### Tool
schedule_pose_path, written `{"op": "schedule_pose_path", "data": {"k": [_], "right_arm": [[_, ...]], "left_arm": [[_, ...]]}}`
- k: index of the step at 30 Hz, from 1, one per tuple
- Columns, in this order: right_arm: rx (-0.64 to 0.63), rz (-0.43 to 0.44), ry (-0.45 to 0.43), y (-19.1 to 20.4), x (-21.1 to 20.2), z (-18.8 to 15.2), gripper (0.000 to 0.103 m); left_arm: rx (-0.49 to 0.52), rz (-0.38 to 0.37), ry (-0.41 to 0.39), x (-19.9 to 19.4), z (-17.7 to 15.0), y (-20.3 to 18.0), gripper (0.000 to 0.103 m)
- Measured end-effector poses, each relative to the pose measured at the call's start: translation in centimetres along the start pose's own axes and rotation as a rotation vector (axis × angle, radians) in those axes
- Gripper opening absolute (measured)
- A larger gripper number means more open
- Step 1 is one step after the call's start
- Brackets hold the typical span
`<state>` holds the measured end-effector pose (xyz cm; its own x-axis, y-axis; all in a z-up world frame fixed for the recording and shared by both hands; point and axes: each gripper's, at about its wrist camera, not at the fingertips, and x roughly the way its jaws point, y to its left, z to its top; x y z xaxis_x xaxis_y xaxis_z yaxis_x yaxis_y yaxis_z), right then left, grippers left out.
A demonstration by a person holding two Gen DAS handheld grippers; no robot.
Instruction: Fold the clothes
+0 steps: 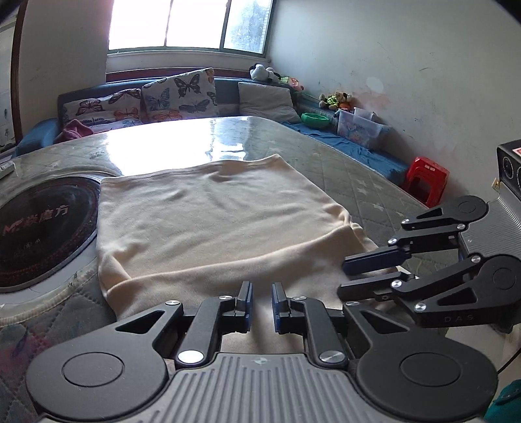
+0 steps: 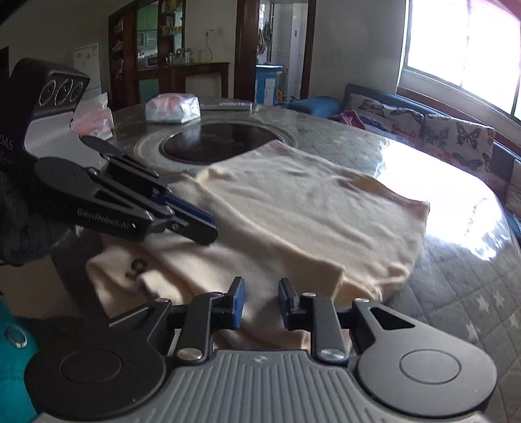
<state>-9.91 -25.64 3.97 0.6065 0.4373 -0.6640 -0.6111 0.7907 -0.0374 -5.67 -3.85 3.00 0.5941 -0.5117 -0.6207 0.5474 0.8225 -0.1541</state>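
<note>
Jaws of both grippers parted, holding nothing.
The left gripper (image 1: 262,304) and right gripper (image 2: 260,302) hover at the near edge of the cream garment (image 1: 211,211), folded flat on the counter (image 1: 342,169).

You're working in daylight that pours through the window (image 1: 192,24), blown out to pure white in both views. It throws hard glare across the glossy table (image 1: 208,143), washing out the surface. The cream garment (image 1: 215,211) is evenly lit, though soft and slightly motion-blurred in your right wrist view. Fisheye distortion bends walls and edges, and the corners darken.
</note>
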Motion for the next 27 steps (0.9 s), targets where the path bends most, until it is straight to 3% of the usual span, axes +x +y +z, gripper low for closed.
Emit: {"op": "schedule_pose_path", "data": {"k": [8, 12, 17, 19, 27], "right_arm": [[0.039, -0.022, -0.003, -0.2, -2.1, -1.7, 0.023], [0.036, -0.018, -0.011, -0.1, -2.8, -1.5, 0.023], [0.021, -0.028, -0.016, -0.2, -3.8, -1.3, 0.024], [-0.002, -0.035, -0.009, 0.0, -4.2, -1.4, 0.029], [-0.088, -0.044, 0.037, 1.0, -5.5, -2.4, 0.040]], "left_arm": [[0.047, 0.007, 0.015, -1.7, -1.4, -0.4, 0.018], [0.076, 0.060, 0.008, -4.2, -2.1, -0.1, 0.018], [0.181, 0.075, 0.019, -7.5, -3.6, -0.7, 0.020], [0.238, 0.077, 0.029, -8.0, -4.5, -1.3, 0.023], [0.394, 0.089, -0.003, -6.8, -6.0, -3.8, 0.026]]}}
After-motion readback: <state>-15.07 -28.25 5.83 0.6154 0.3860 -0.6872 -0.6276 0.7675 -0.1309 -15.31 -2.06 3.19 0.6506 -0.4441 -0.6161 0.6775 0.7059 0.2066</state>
